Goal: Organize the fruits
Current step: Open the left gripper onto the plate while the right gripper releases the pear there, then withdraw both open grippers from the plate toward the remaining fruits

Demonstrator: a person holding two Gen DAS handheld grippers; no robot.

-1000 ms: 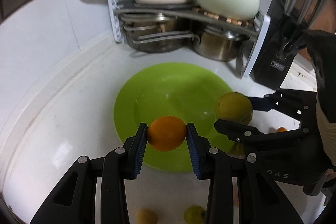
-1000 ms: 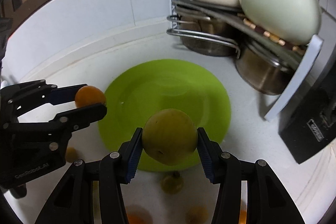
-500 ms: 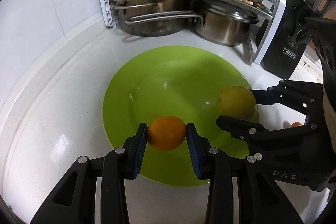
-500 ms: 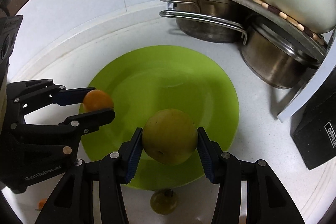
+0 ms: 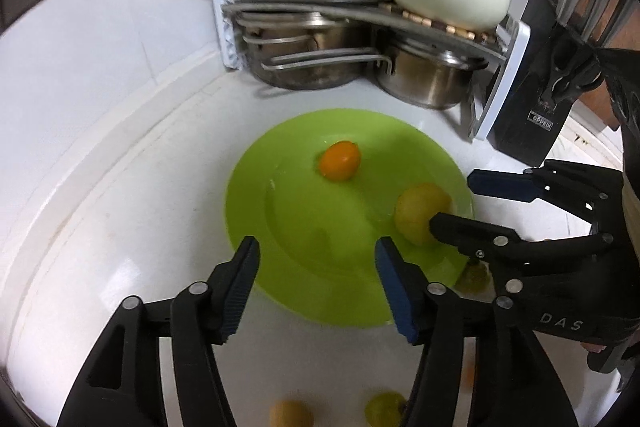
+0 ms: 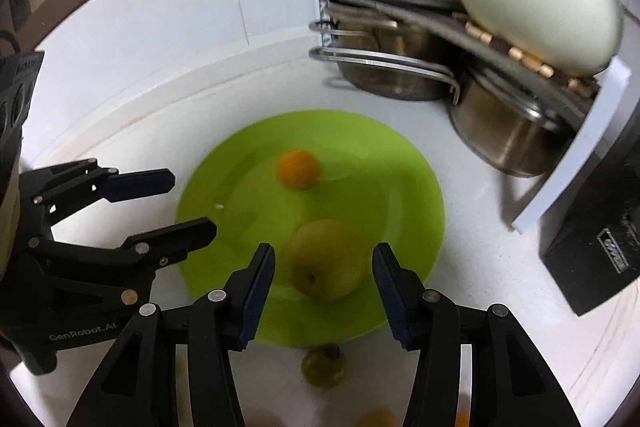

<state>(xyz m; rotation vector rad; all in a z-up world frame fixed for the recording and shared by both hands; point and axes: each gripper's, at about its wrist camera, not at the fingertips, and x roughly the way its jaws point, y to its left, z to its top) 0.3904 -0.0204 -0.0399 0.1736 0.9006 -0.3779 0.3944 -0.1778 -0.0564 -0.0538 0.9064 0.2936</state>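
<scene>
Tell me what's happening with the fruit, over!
Left gripper jaws opening, nothing between them. Right gripper jaws clear of yellow-green fruit. Orange and it rest on green plate. Small fruit lies beside plate.

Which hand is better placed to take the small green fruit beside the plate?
Right. The small green fruit lies under the open right gripper, centred between its fingers; the left gripper, its empty jaws opening, stands off to one side.

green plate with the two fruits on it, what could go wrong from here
1. The orange fruit and the yellow-green fruit both look blurred on the green plate, so they may be rolling and could run off its shallow rim.
2. The left gripper, jaws opening and empty, and the right gripper, open around the yellow-green fruit, work close together and could bump.
</scene>
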